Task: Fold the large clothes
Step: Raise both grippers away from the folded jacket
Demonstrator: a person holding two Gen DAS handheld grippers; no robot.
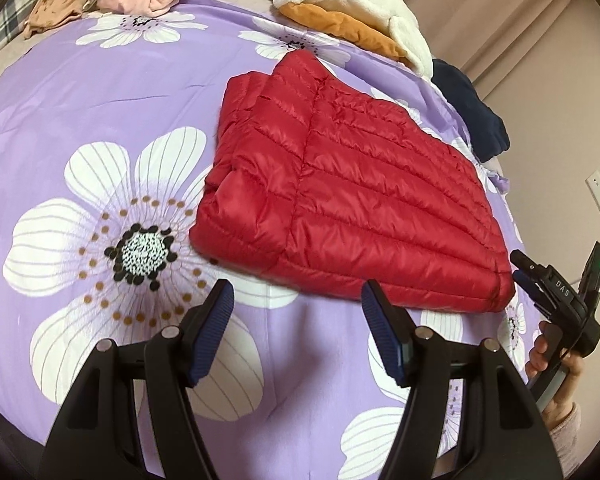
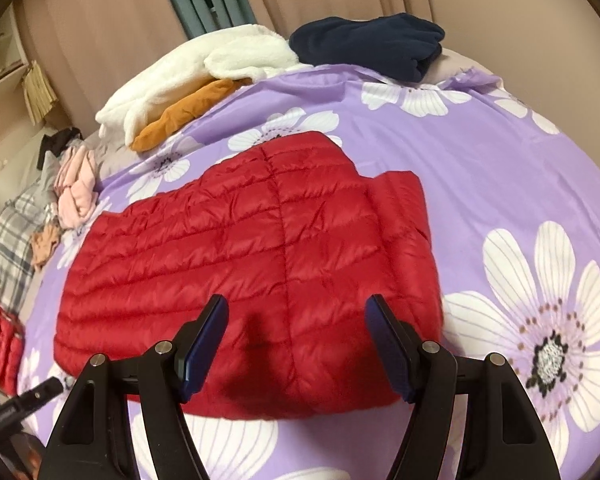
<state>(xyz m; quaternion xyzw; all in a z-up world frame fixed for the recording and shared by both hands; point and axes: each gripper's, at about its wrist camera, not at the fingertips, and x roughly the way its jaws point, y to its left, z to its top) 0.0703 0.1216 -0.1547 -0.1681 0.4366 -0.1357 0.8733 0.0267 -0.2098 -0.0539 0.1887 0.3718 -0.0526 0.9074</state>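
A red quilted down jacket [image 1: 352, 196] lies folded into a flat packet on the purple flowered bedspread [image 1: 80, 96]. In the left wrist view my left gripper [image 1: 298, 300] hovers over bare bedspread just short of the jacket's near edge, open, with nothing between its blue pads. My right gripper [image 1: 518, 269] shows at the jacket's right corner, held by a hand [image 1: 540, 352]. In the right wrist view the jacket [image 2: 240, 248] fills the middle and the right gripper [image 2: 296, 312] hangs above its near edge, open and empty.
A white fleece [image 2: 188, 76] on an orange garment [image 2: 184, 114] and a navy garment [image 2: 368, 44] lie at the bed's far edge. Pink clothes [image 2: 78, 192] and plaid cloth [image 2: 16, 240] are heaped at the left. Another red quilted piece [image 2: 2, 340] lies lower left.
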